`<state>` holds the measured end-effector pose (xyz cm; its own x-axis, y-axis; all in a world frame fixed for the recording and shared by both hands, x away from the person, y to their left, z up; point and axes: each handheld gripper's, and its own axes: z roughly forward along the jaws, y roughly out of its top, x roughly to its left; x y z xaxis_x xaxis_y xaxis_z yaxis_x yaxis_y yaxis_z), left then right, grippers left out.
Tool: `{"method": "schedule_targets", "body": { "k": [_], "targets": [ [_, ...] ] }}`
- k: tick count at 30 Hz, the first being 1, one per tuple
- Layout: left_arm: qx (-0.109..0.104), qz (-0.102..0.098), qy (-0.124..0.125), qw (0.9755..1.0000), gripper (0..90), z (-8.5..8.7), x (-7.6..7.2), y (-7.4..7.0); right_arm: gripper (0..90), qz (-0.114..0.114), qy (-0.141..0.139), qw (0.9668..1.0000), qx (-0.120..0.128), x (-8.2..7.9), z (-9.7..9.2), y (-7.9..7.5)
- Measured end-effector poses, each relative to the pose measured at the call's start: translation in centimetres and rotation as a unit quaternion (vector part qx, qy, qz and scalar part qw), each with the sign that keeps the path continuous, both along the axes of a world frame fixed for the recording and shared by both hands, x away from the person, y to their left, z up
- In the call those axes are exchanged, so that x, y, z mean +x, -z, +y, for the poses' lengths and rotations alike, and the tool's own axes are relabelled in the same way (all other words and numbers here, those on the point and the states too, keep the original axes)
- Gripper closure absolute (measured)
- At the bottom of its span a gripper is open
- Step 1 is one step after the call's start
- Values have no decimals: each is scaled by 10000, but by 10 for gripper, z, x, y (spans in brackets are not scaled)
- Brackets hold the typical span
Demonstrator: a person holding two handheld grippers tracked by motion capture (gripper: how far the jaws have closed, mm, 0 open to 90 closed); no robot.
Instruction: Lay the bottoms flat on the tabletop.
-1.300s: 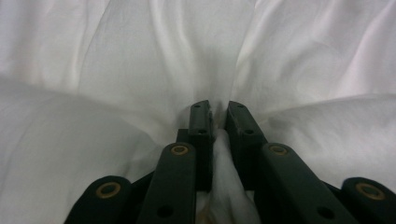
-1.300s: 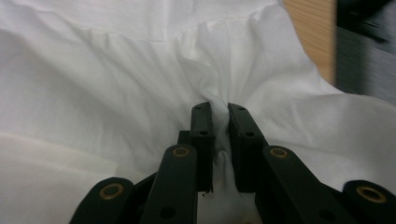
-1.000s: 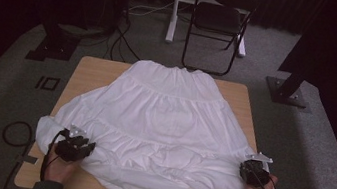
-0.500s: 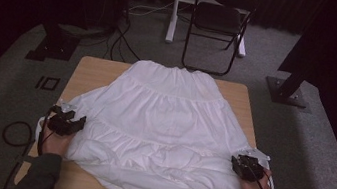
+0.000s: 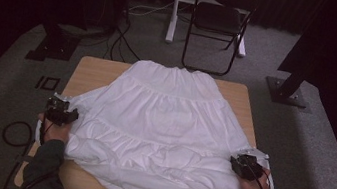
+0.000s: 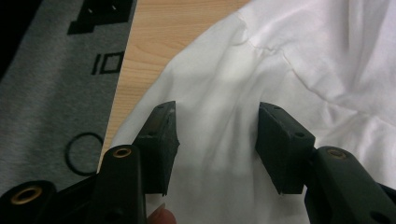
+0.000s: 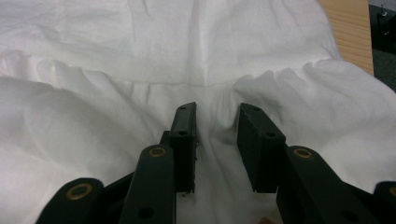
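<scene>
As seen from the high view, with the table as landmark:

Table (image 5: 89,70): light wood, set on grey carpet; bare along its far-left corner and far-right edge.

Skirt (image 5: 162,124): white, tiered, spread flat over most of the table; narrow waistband toward the table's far edge, wide hem toward the near edge, hem rumpled and folded near the near-left part.

Left gripper (image 5: 59,111): at the table's left edge, about midway along it, resting at the skirt's left side; held by a hand (image 5: 52,132) with a dark sleeve entering from below.

Left gripper, own view (image 6: 217,135): jaws spread wide — white cloth lying between and beneath them, nothing clamped; wood of the table and grey carpet beyond to the left.

Right gripper (image 5: 245,165): near the table's near-right corner, on the skirt's right hem; cable trailing back over the hand.

Right gripper, own view (image 7: 217,135): jaws at a narrow gap, a gathered fold of the skirt (image 7: 187,56) rising between them; whether the pads actually pinched the cloth — cannot tell.

Chair (image 5: 217,23): black, folding, beyond the table's far edge.

Cables (image 5: 118,41): dark, strewn on the carpet beyond the table's far-left corner.

Cable loop (image 5: 16,132): on the carpet, just off the table's left edge.
</scene>
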<state>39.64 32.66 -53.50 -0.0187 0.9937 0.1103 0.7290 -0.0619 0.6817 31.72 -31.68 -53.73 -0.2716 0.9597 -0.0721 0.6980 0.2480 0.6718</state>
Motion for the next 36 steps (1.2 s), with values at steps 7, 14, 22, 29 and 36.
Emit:
{"method": "schedule_targets", "body": {
  "k": [7, 14, 22, 29, 36],
  "targets": [
    [-402, -4, 26, 9992, 754, 6, -4, 0, 721, 43, 30, 9999, 160, 1, -6, 0],
    [-217, -80, -426, 9988, 889, 9, -19, 2, 849, 110, 50, 9999, 63, -2, -10, -1],
    [-137, -196, -936, 9953, 889, 21, -48, 4, 854, 106, 46, 9999, -12, -4, -8, -1],
    [-180, -99, -756, 9969, 865, 15, -47, 2, 855, 111, -37, 9999, -116, -9, -3, -1],
    [-359, -91, -565, 9977, 763, 15, -48, 0, 863, 517, -262, 9981, -206, -25, -2, -8]
  ]
}}
